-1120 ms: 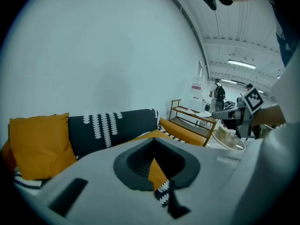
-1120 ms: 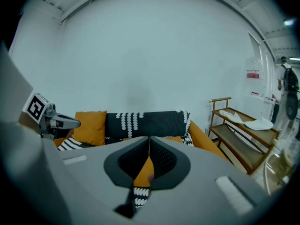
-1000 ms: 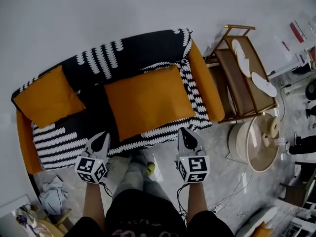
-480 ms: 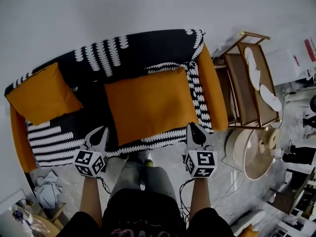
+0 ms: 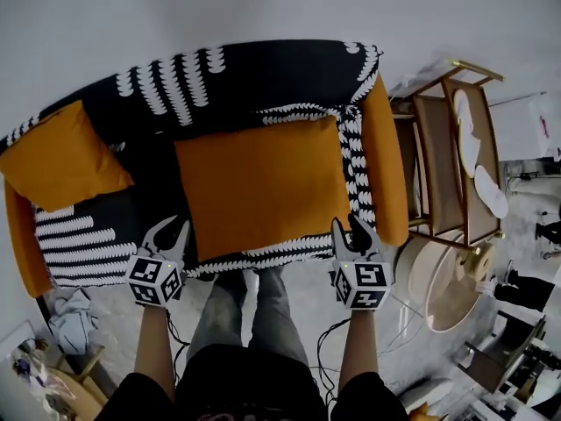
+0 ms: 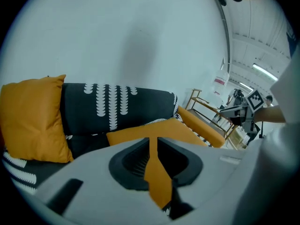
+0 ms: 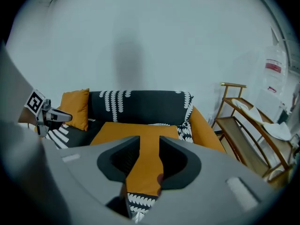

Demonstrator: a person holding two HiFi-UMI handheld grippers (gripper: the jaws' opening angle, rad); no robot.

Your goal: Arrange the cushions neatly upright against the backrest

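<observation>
**A:** What does the head view give you?

**B:** Your left gripper (image 5: 175,228) and right gripper (image 5: 348,228) hover at the front edge of the sofa (image 5: 386,174). There is one at each near corner of the large orange cushion (image 5: 259,187), which lies flat on the seat just ahead of them. The smaller orange cushion (image 5: 57,160) sits well out to the left of your left gripper, at the sofa's end. A wooden rack (image 5: 456,165) stands off to the right of your right gripper.

**A:** And the left gripper view?

**B:** Your left gripper (image 6: 153,144) has just been opening its jaws. They stand only a narrow slit apart, with nothing between them. The large orange cushion (image 6: 140,134) lies flat just ahead. The smaller orange cushion (image 6: 30,118) stands upright ahead and to the left, beside the backrest (image 6: 117,109).

**A:** The right gripper view?

**B:** Your right gripper (image 7: 150,142) has just been opening too. Its jaws stand a moderate gap apart and grip nothing. The large orange cushion (image 7: 136,129) lies flat straight ahead of the tips, and the backrest (image 7: 140,107) rises behind it
</observation>
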